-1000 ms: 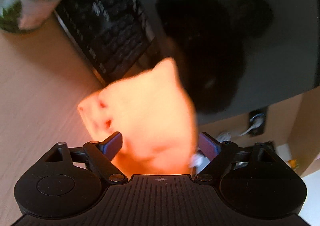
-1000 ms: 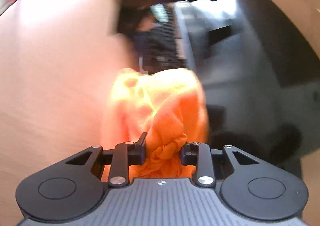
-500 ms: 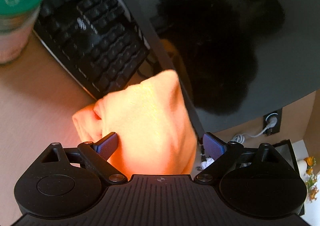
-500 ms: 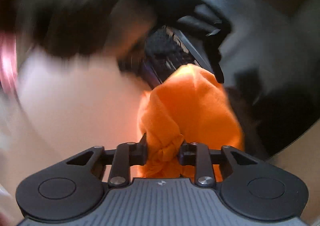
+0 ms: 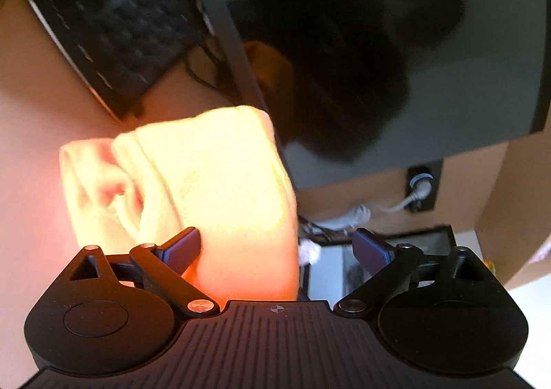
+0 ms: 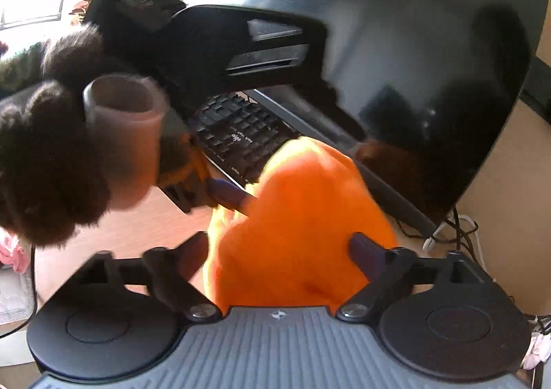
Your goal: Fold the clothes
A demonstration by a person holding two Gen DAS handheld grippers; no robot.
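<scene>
An orange garment [image 5: 213, 175], bunched into a thick bundle, sits on the wooden desk [image 5: 34, 148] beside the keyboard. My left gripper [image 5: 275, 235] has its jaws opening wide around the bundle's near end. Its left pad brushes the cloth and its right pad stands apart from it. In the right wrist view the same orange garment [image 6: 310, 203] lies between the jaws of my right gripper [image 6: 279, 237], which are spreading wide and no longer pinch it. One purple finger [image 6: 227, 191] of the left gripper touches the bundle's far left side.
A black keyboard [image 5: 113, 20] and a dark monitor [image 5: 378, 44] stand just behind the bundle. A wall socket with a white cable [image 5: 420, 182] is at the right, and more cables [image 6: 461, 227] hang past the desk's end. A person's fuzzy dark sleeve [image 6: 44, 155] fills the left.
My right gripper was pinched on a twisted knot of the cloth and has now spread wide, rolled and risen. The left gripper has slid sideways, so the bundle now sits toward its left pad.
</scene>
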